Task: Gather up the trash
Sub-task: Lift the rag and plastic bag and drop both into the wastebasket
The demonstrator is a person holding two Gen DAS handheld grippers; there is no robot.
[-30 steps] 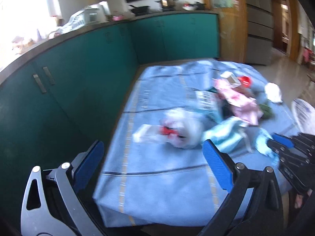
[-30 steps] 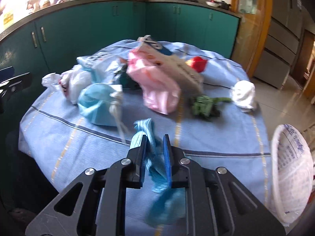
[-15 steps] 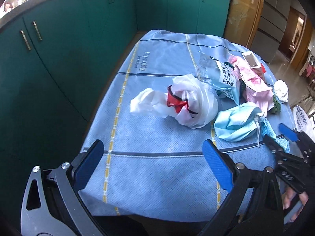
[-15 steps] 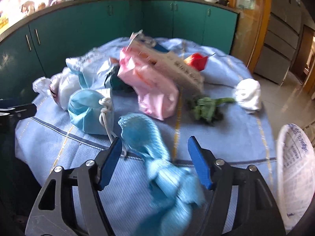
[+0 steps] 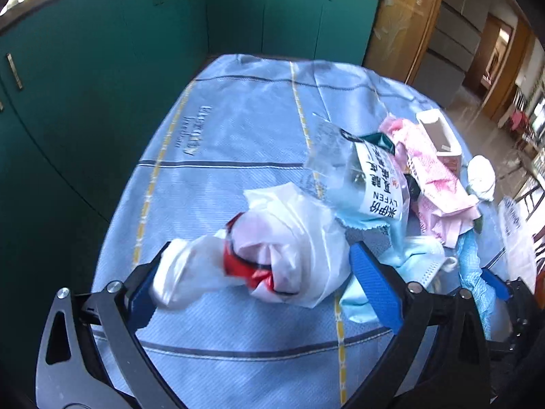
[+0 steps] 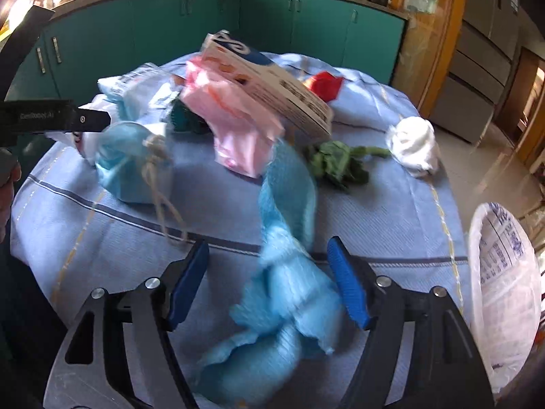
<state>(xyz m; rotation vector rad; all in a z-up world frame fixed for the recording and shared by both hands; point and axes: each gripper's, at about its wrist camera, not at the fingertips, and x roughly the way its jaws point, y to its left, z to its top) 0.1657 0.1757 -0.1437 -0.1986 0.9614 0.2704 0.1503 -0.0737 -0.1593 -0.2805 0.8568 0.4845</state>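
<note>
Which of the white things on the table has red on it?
The white plastic bag between the left gripper's fingers; the white wad at the far edge is plain.

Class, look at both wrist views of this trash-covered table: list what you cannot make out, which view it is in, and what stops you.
- Blue mesh cloth, right wrist view: motion blur hides its shape.
- White plastic bag, left wrist view: whether the left hand-held gripper touches it is unclear; its tail is blurred.
- Bin liner, right wrist view: cut off by the edge.
- Dark teal item, right wrist view: hidden behind the pink bag.
</note>
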